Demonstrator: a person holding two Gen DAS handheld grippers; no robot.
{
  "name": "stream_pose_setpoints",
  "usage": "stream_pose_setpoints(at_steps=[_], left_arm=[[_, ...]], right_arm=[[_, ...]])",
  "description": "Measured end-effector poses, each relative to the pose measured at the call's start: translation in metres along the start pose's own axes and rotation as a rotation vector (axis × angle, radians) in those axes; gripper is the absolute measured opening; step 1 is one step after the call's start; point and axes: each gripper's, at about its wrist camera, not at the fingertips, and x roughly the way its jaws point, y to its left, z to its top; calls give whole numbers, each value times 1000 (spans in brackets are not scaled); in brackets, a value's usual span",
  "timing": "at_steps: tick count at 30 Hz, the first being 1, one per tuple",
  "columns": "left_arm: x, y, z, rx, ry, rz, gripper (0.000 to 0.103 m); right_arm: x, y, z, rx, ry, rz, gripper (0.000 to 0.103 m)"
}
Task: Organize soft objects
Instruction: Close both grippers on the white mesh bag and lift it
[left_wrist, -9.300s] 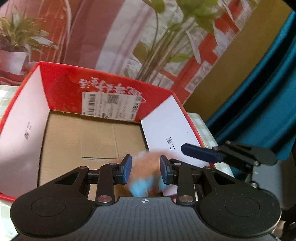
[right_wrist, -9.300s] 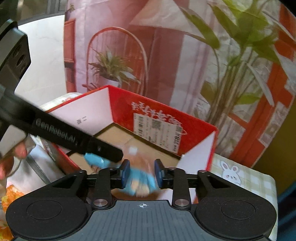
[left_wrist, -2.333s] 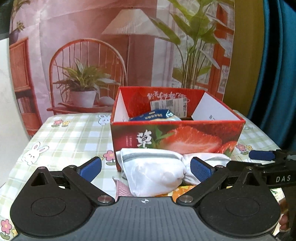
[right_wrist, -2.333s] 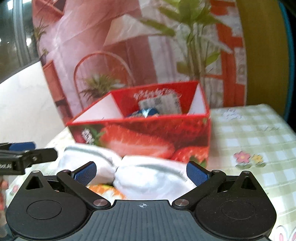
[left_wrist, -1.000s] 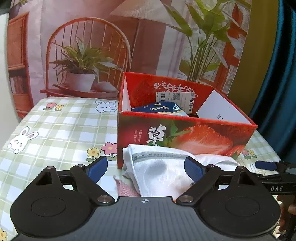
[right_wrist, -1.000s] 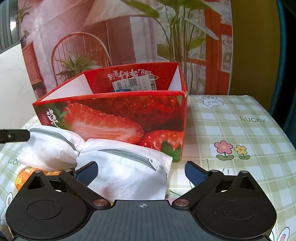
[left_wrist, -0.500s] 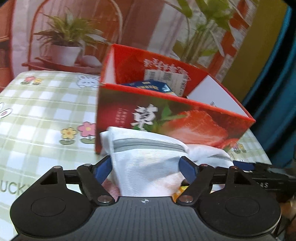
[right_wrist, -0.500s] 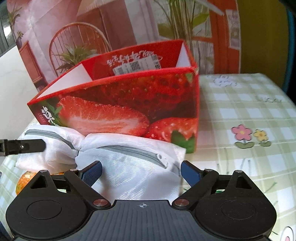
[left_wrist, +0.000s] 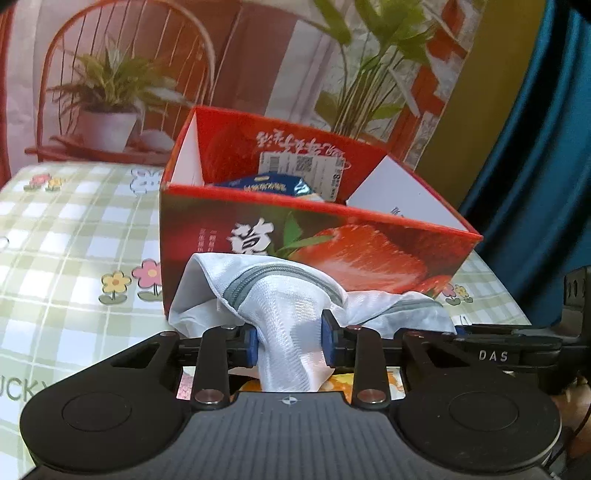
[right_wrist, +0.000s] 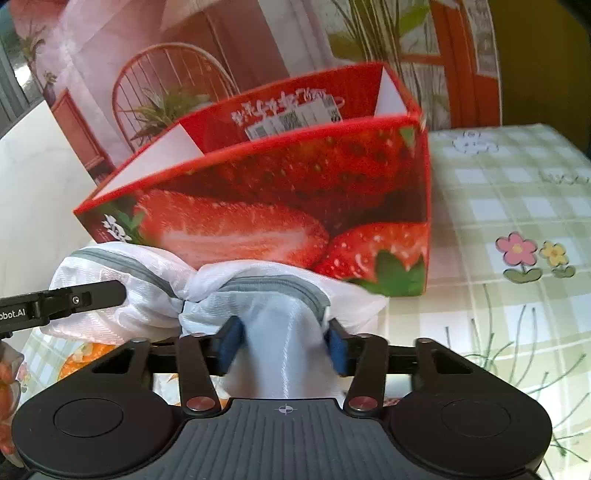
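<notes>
Green-and-white checked tablecloth (left_wrist: 66, 236) with flower and rabbit prints is covering the surface; printed backdrop of a chair and plants (left_wrist: 122, 74) is hanging behind. Red strawberry-printed cardboard box (left_wrist: 295, 236) is standing open, holding a blue snack packet (left_wrist: 269, 184). White mesh zippered bag (left_wrist: 284, 306) is lying just before the box. Left gripper (left_wrist: 288, 341) and right gripper (right_wrist: 284, 341) are each pinching its cloth, fingers nearly closed.

Printed backdrop (left_wrist: 258, 55) w/ chair; teal curtain (left_wrist: 535, 147) right.

Strawberry box (left_wrist: 314, 254) wall blocks ahead; top open
</notes>
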Motion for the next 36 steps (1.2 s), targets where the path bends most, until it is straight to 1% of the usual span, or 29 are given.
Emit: stream_pose_setpoints(at_steps=[1,2,9,10,15,18,24,28,32,36], left_arm=[[-4,-2,0,7,-7,0,32],[-7,-4,1,15,-16,-1,32],[-36,-22,9,60,-90,-7,29],[-41,-24,10,63,-103,-5,29],[-62,-29,17,64,-167,-1,29],[-73,-30,16,56,-187,-2,29],[-77,-25,7,10,-179,-2,29],[-78,-24,6,4,-182,-3,29],[-79,-27,19,42,-202,1,29],[-76,-27,47,87,-227,0,29]], right_arm=[[-4,-1,0,3,-9,4,33],[-9,-1,0,8,-20,8,29],[-43,1,1,-1,-93,35,16],[-48,2,2,-5,-107,49,10],[-77,20,10,-68,-193,62,10],[-91,27,15,-92,-231,77,10],[-101,35,12,-113,-238,97,10],[-101,36,10,-110,-233,104,10],[-105,38,16,-118,-248,114,10],[-110,41,40,-151,-268,130,10]])
